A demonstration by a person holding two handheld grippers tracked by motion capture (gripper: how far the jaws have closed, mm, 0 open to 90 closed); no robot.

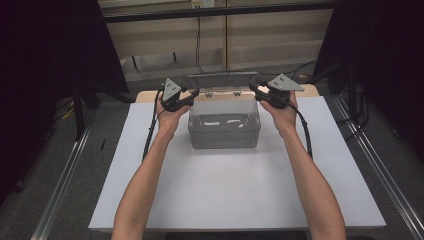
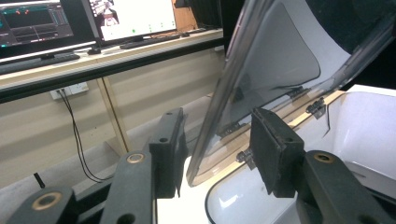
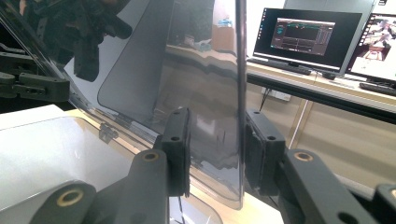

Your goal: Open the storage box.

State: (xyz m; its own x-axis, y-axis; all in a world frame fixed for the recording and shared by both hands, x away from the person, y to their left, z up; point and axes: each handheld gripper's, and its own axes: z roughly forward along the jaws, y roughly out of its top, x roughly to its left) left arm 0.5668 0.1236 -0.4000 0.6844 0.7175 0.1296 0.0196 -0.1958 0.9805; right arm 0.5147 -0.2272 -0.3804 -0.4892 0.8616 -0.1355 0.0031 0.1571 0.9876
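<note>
1. The left gripper was held at the rear left corner of the box, at the left edge of the raised lid.
2. In the left gripper view, the lid's edge stood between the left gripper's jaws. A gap showed on both sides of the edge, so the pads did not press it: the gripper was released, with the lid between its jaws.
3. The box, of clear plastic, stood on the white worktop, toward its far side and midway between the two hands. It was open at the top.
4. The lid, also clear, stood tilted up from the box's rear edge. Small hinges joined it to the rear rim.
5. The right gripper was held at the rear right corner of the box, at the right edge of the lid.
6. In the right gripper view, the lid's edge ran upright between the right gripper's jaws. The right pad lay against the edge. Whether the left pad touched could not be told, so its grasp could not be told.
7. Monitors stood on a shelf behind the worktop.
</note>
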